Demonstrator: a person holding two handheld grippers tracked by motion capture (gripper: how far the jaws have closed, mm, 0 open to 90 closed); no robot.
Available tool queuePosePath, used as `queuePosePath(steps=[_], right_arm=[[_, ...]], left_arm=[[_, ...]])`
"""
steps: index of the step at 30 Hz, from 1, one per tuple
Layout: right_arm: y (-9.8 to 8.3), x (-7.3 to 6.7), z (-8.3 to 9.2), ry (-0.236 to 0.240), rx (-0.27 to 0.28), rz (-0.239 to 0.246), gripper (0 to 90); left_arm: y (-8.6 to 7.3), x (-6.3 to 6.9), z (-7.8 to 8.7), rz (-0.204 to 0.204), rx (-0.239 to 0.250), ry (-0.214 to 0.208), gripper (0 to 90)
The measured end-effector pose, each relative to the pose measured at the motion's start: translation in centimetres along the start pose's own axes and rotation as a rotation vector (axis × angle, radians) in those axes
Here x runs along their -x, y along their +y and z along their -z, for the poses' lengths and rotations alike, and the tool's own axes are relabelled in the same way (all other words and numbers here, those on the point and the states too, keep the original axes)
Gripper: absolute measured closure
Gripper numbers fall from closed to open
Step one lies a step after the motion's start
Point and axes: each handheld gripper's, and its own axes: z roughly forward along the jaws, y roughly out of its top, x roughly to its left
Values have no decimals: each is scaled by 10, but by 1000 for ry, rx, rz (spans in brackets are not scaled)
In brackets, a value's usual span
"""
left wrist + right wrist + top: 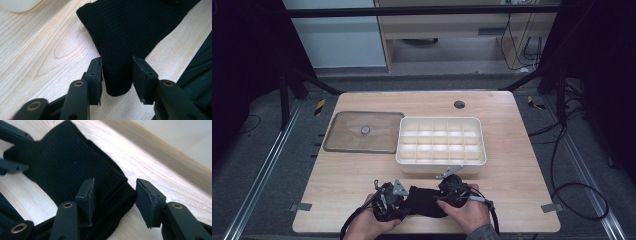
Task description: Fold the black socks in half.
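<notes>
In the high view, a black sock (424,201) is seen lying on the wooden table (512,165) at the lower centre of the frame, between the two hands. The left gripper (398,197) is held at the left end of the sock and the right gripper (451,189) at its right end. Just above them, a white divided box (441,142) is placed in the middle of the frame, and a clear lid (363,132) is laid flat to its left, touching or almost touching it.

In the left gripper view, the narrow end of the sock (117,80) is found at the lower centre, between the two black jaws of the left gripper (117,73). Both pads are seen against the fabric, so this end is gripped.

In the right gripper view, the ribbed cuff of the sock (112,192) is shown in the centre of the frame. The left jaw of the right gripper (115,195) is placed on top of the fabric, while the right jaw is kept just off the cuff edge with bare wood behind it; the jaws are apart and the sock is not clamped. The other gripper is visible at the upper left of the frame, at the far end of the sock.
</notes>
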Motion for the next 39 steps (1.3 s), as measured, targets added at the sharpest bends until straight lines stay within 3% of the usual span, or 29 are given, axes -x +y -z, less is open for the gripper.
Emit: queuePosePath(steps=[3,14,31,39], right_arm=[[-1,-2,-1,-10,-4,26,503],[-3,-6,-3,-13,-21,47,501],[-8,-8,-3,5,-35,56,501],[-9,-8,-7,26,-32,37,589]], left_arm=[[1,1,0,-8,-1,-3,651],[1,-3,-4,-19,-7,-21,812],[-1,-11,-2,-8,4,-24,830],[-1,-15,0,0,20,-30,833]])
